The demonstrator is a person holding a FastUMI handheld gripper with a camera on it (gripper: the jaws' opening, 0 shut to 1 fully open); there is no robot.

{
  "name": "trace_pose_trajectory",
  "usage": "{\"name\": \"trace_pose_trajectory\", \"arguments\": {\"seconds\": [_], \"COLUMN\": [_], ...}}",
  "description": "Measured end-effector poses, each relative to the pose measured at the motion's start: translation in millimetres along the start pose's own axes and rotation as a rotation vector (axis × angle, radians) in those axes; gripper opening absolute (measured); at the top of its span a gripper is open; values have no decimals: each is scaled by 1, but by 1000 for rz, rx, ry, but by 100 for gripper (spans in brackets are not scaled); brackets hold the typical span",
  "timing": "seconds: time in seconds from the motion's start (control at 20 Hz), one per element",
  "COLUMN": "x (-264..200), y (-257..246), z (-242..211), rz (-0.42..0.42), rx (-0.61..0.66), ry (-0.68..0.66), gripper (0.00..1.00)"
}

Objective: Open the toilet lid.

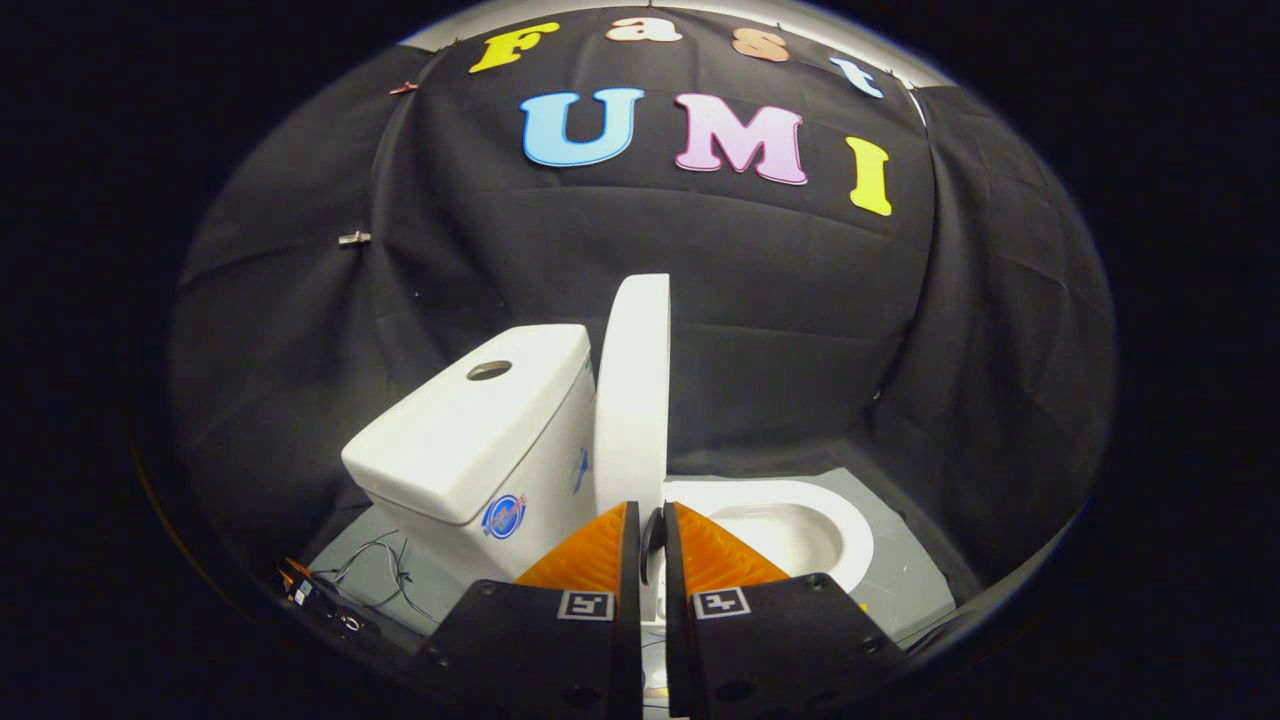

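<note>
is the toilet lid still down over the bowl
No, the lid stands upright beside the tank, leaving the bowl uncovered.

Lid [632, 390] stands upright just ahead of the gripper [652, 525], edge-on, tank [480, 420] close behind it on the left. The fingers are nearly together with only a slim gap, close by the lid's lower edge. Right of the lid, room opens over the bowl [790, 525]. Loose wires [375, 565] lie on the floor left of the tank.

White toilet lid [634, 390], white cistern [480, 420] marked with a blue round sticker [504, 516], white bowl rim [800, 505], grey floor [900, 580], black cloth wall [780, 300].
</note>
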State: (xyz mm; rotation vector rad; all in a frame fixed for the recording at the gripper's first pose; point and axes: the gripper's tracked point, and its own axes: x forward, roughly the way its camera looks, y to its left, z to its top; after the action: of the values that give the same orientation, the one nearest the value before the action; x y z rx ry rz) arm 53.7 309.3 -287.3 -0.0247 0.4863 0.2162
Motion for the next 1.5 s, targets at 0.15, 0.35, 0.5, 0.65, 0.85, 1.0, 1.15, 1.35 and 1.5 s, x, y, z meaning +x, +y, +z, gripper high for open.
{"name": "trace_pose_trajectory", "arguments": {"seconds": [0.15, 0.35, 0.5, 0.65, 0.85, 1.0, 1.15, 1.35, 1.5], "x": [1, 7, 7, 7, 8, 9, 5, 3, -4], "y": [17, 41, 54, 61, 57, 54, 56, 58, 51], "z": [-1, -3, -4, -5, -5, -4, -8, -16, -6], "rz": [5, 50, 65, 71, 48, 40, 64, 91, 89], "rx": [-44, -70, -96, -122, -134, -176, -154, -174, -135], "ry": [-12, -6, -6, -10, -15, -23, -21, 9, -12], "gripper": [15, 19, 20, 20, 20, 19, 28, 84, 99]}}
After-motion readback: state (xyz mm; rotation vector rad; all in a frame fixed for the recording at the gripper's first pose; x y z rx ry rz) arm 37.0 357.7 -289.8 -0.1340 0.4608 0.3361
